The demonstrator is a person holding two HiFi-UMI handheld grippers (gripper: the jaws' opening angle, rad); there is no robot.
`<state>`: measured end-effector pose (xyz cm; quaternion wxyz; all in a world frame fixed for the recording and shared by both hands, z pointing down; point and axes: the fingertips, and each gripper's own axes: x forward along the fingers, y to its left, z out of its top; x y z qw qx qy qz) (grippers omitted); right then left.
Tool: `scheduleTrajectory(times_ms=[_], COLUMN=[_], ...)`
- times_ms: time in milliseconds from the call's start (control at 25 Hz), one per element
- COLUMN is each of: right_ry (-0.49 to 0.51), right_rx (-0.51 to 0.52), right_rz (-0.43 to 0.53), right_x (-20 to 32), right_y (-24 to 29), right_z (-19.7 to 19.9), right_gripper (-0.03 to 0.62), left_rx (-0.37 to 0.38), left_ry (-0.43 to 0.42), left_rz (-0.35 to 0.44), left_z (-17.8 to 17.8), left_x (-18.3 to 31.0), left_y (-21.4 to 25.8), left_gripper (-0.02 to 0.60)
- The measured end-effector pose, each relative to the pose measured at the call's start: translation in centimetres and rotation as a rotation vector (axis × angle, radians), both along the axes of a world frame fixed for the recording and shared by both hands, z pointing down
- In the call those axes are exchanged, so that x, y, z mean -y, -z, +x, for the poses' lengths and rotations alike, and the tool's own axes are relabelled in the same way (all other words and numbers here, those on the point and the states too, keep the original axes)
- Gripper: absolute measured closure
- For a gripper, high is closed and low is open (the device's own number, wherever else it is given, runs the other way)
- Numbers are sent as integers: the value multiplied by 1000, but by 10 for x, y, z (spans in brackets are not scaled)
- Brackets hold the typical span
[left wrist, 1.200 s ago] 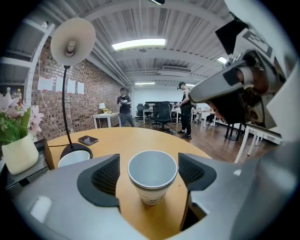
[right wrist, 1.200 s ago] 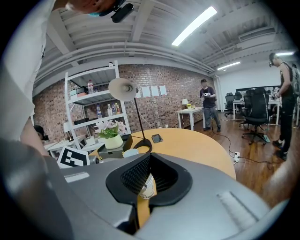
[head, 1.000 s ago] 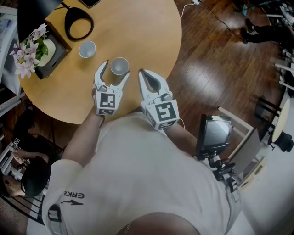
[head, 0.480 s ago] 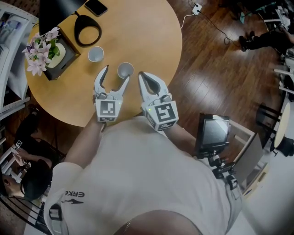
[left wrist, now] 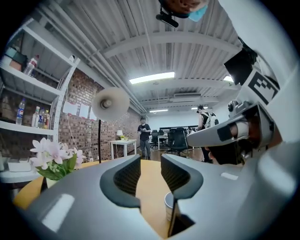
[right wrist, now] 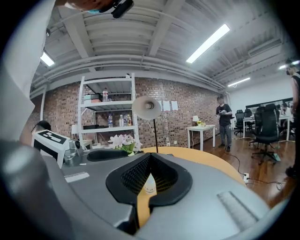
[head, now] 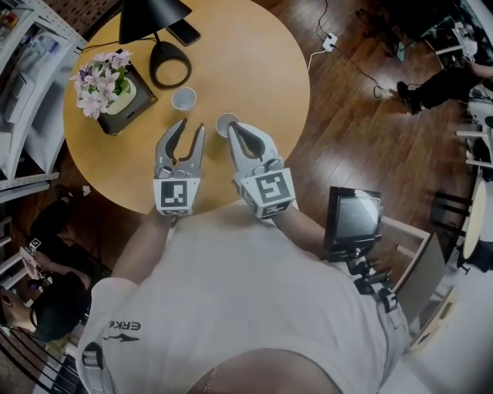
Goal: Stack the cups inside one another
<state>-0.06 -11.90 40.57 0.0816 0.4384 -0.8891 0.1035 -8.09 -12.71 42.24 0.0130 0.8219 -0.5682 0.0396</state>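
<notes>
Left gripper is held out level over the near side of the round table. Its jaws have just been closing and now stand a narrow gap apart. Nothing is between them; only bare tabletop shows through the gap. Right gripper is just beside it, tilted slightly down, with its jaw tips together and nothing clamped. The pads leave a small hollow behind the closed tips.

Two white cups stand upright on the table, apart from each other, neither inside the other. From the head view the near cup sits at the right gripper's tip, partly covered by it, and whether they touch cannot be told. The far cup is farther in and to the left, ahead of the left gripper and near the flowers. In the left gripper view, one cup shows low beside the right-hand jaw. In the right gripper view, one cup shows through the hollow.

Behind the flowers stands a black lamp, with a phone beside it.
</notes>
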Motion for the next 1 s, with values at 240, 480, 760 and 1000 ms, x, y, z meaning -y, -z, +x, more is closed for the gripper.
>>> scheduleTrajectory(times_ms=[240, 480, 760, 1000], right_ry=[18, 13, 6, 18], right_rx=[-9, -16, -36, -46], right_rz=[41, 51, 38, 25], right_x=[-11, -24, -31, -26], right_y=[14, 16, 12, 5], right_z=[-34, -64, -82, -83], right_gripper=[580, 580, 580, 580], left_rx=[-6, -17, -23, -7], left_ry=[39, 36, 23, 38], left_rz=[45, 76, 75, 51], left_z=[-36, -68, -87, -91], left_x=[-15, -24, -29, -25], left_y=[17, 23, 22, 11], left_gripper=[573, 580, 580, 580])
